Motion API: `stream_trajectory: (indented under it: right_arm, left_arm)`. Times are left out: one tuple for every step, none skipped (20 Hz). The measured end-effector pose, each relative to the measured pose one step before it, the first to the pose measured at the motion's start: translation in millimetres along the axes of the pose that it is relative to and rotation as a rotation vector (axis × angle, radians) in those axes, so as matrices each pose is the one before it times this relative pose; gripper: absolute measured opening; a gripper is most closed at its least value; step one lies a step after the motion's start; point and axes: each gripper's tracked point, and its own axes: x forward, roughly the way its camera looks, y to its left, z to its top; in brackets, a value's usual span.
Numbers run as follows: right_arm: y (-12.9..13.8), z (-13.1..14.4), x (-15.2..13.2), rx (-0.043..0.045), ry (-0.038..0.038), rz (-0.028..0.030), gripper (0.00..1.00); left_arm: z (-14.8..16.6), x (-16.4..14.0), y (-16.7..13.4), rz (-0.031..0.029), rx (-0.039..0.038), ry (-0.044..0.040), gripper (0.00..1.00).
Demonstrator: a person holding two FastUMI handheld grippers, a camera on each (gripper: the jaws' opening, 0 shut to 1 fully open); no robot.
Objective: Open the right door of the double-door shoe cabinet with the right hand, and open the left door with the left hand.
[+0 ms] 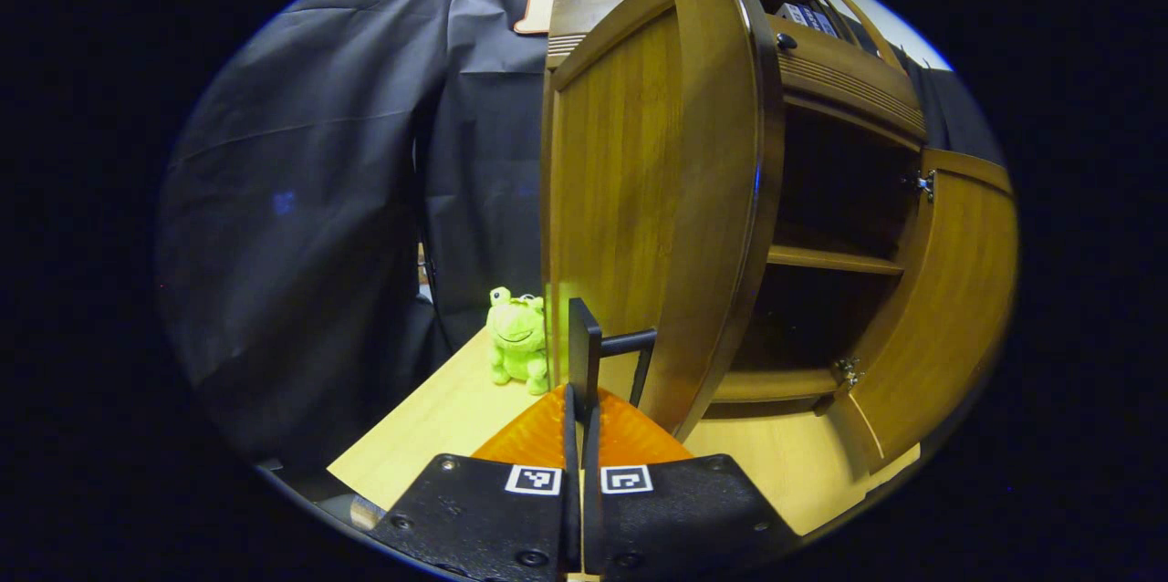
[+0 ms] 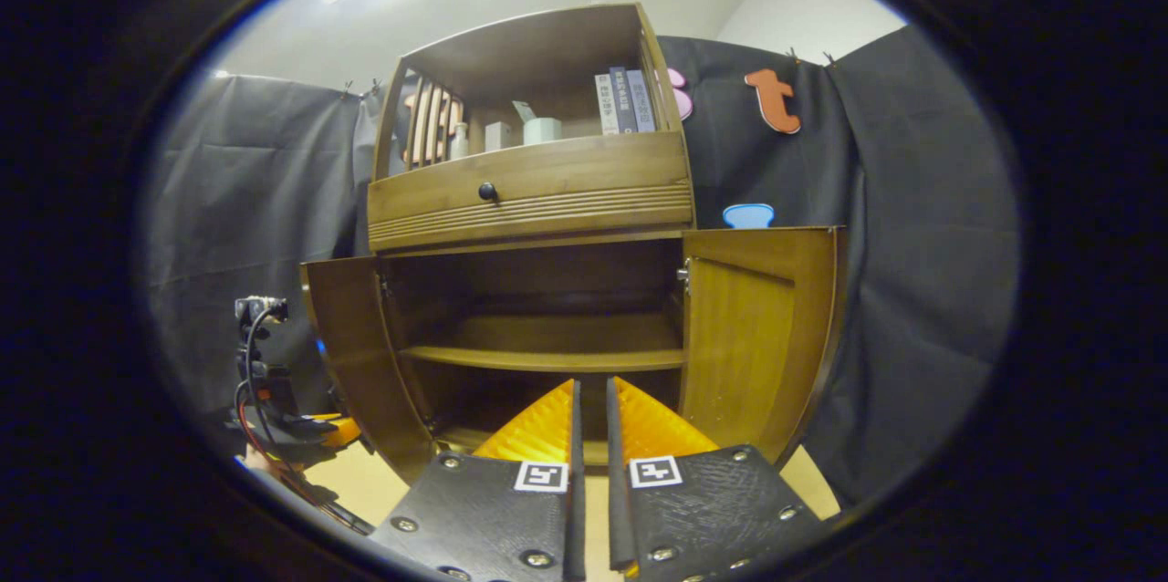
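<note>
The brown wooden double-door shoe cabinet [image 2: 529, 199] stands upright on the pale wooden tabletop [image 1: 438, 427], both lower doors swung open. In the right gripper view the left door [image 2: 351, 354] angles outward at the left and the right door [image 2: 757, 336] stands wide at the right, and between them lies a dark interior with one horizontal shelf [image 2: 547, 356]. In the left gripper view the left door's black bar handle [image 1: 598, 354] sits near its lower edge.
</note>
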Motion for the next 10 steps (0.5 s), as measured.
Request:
stream_trajectory:
  right_arm:
    - [2.78,-0.37,0.99,0.00222,0.00183,0.00672,0.11]
    - [3.10,-1.38,0.52,0.00268,0.00240,0.00659,0.11]
    - [3.00,-1.10,0.52,0.00325,0.00254,0.00692,0.11]
    - [2.99,-1.77,1.05,0.00268,0.00350,0.00668,0.11]
    - [2.52,-1.13,0.38,0.00175,0.00390,0.00552,0.11]
    - [2.46,-1.93,1.09,0.00139,0.00406,0.00515,0.11]
    - [2.42,-0.86,0.82,0.00108,0.00300,0.00504,0.11]
    - [1.54,-0.88,1.24,0.00056,0.00200,0.00382,0.10]
    - [1.82,-0.70,2.00,0.00028,0.00200,0.00407,0.10]
    - [1.60,-1.44,2.15,0.00074,0.00312,0.00422,0.11]
  left_arm:
    - [1.74,-0.80,0.95,0.00283,0.00198,-0.00068,0.01]
    - [1.89,1.30,-1.67,0.00004,-0.00111,0.00216,0.01]
    - [1.08,1.23,-1.32,-0.00188,-0.00161,-0.00048,0.01]
    - [-1.35,-0.44,0.37,-0.00383,0.00228,0.00263,0.01]
    - [-2.87,-1.69,2.15,-0.00243,0.00341,0.00082,0.01]
    - [0.62,0.81,0.79,-0.00072,0.00458,-0.00243,0.01]
    - [0.39,1.03,0.87,0.00211,0.00360,0.00164,0.01]
    - [0.36,0.17,1.23,0.00253,0.00268,0.00018,0.01]
    - [0.64,0.57,-0.65,0.00416,-0.00116,0.00178,0.01]
    - [-0.05,-0.42,-0.08,0.00524,-0.00274,0.00186,0.01]
